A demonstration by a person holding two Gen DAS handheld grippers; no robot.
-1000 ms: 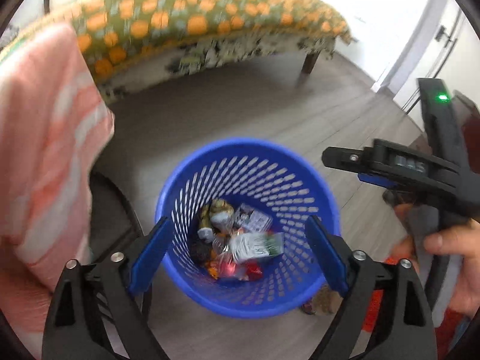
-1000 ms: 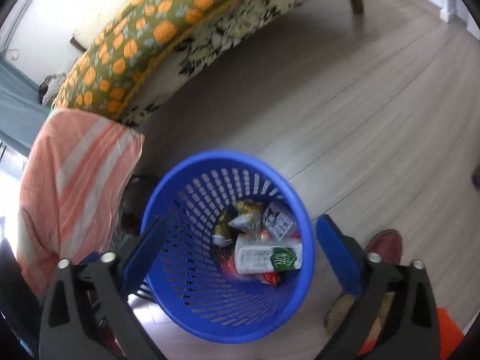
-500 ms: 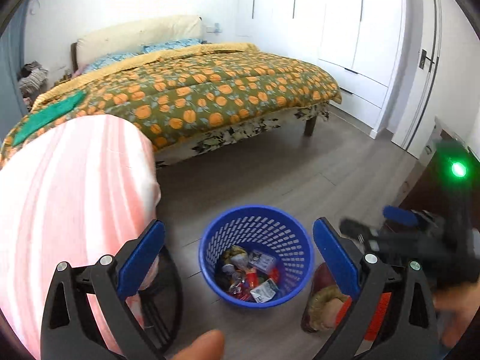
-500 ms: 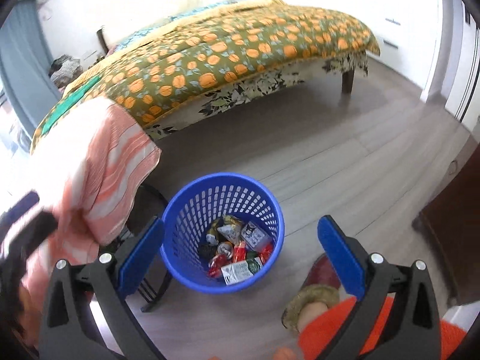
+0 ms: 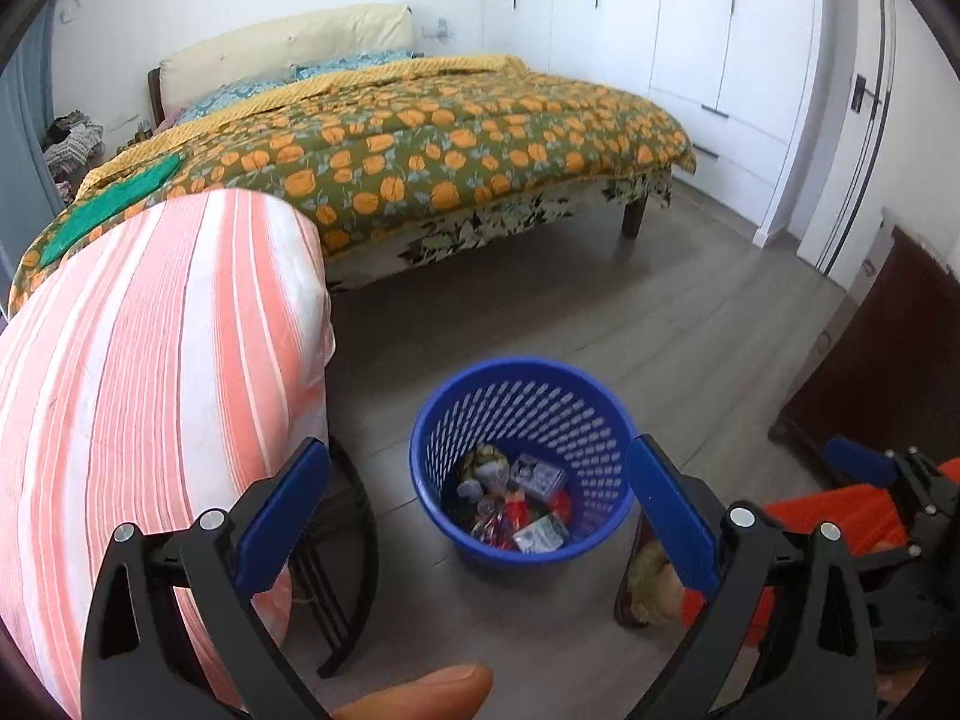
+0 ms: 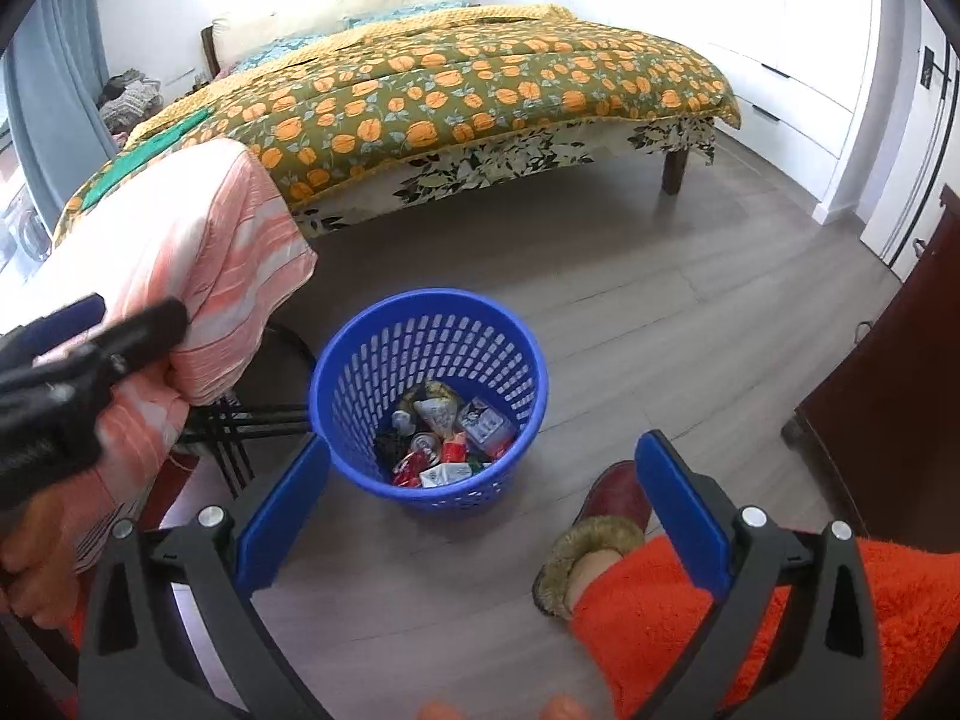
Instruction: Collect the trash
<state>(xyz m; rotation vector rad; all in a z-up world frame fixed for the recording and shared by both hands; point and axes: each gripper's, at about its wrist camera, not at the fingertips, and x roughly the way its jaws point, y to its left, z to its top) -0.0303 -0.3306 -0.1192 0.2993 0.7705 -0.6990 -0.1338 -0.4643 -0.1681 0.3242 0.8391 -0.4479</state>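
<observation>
Left gripper: jaws spread wide apart with nothing between the blue pads; held high above the floor, looking down toward the basket. It also shows at the left edge of the right wrist view, blurred, in front of the striped cloth.

Right gripper: jaws likewise wide apart and empty; held above the floor. Part of it shows at the lower right of the left wrist view.

Basket: a blue perforated plastic wastebasket standing upright on the floor, between the cloth-covered chair and the person's foot.

Trash: lying in the bottom of the basket; a red drink can, a small green-and-white carton and crumpled wrappers can be made out, piled against one another. In the left wrist view the same pile shows through the basket's mouth.

Striped cloth: orange-and-white, draped over a dark-framed chair just beside the basket.

Floor: grey wood-look planks.

Bed: behind the basket, well apart from it, covered by an olive quilt with orange flowers.

Slipper: dark red with a furry cuff, on the person's foot near the basket; an orange fleece trouser leg rises from it.

Dark wooden cabinet: at the right edge of the room.

Wardrobe: white doors along the far wall.
</observation>
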